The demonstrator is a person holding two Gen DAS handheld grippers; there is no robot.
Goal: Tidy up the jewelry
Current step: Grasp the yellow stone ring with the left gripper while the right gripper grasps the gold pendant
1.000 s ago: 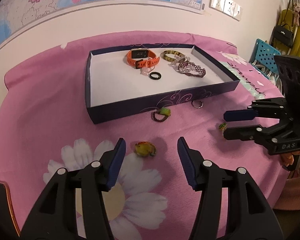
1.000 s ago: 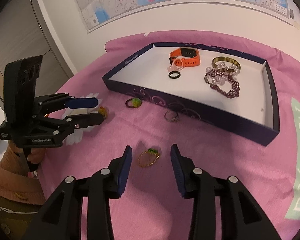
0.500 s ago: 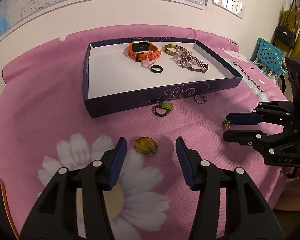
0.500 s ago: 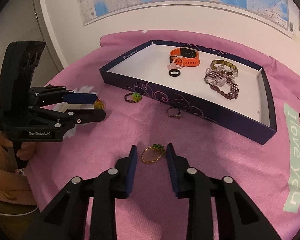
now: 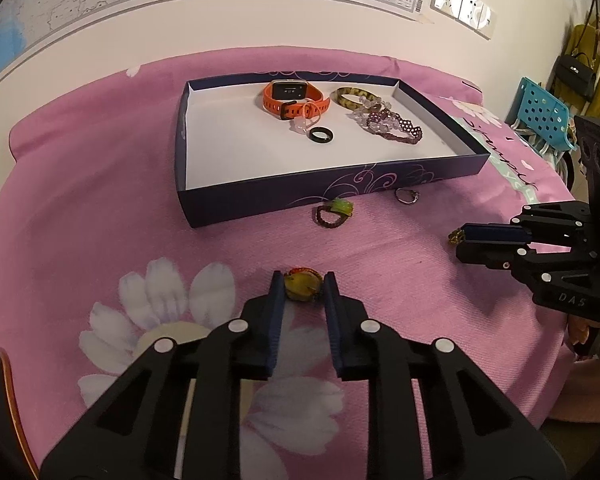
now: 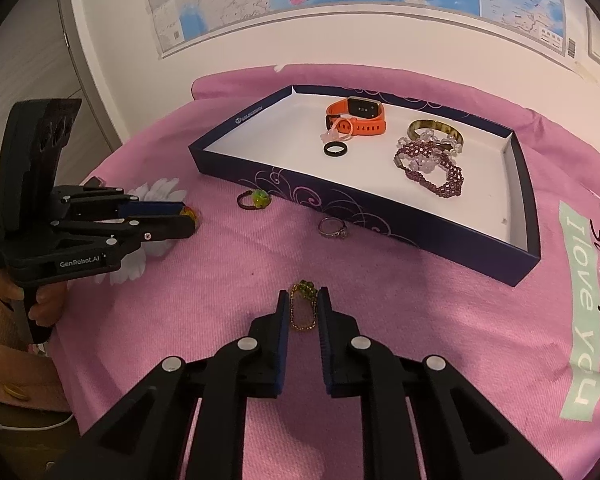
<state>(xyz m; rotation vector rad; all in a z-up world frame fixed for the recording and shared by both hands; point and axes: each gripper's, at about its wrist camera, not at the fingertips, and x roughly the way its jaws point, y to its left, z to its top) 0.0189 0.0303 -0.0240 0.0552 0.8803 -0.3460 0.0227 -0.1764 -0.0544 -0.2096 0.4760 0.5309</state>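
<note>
While the left gripper (image 5: 303, 289) is seen closing its jaws on a yellow ring (image 5: 301, 285) on the pink cloth (image 5: 100, 184), several pieces already lie in the navy box (image 5: 236, 200). From the right wrist, the right gripper (image 6: 304, 307) is closing on a gold ring (image 6: 302, 306); two rings (image 6: 254, 199) (image 6: 332, 227) are left beside the box.

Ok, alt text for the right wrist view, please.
The right hand-held gripper is closing on a gold beaded ring lying on a pink cloth. Beyond sits a dark blue tray holding bracelets and an orange watch.
</note>
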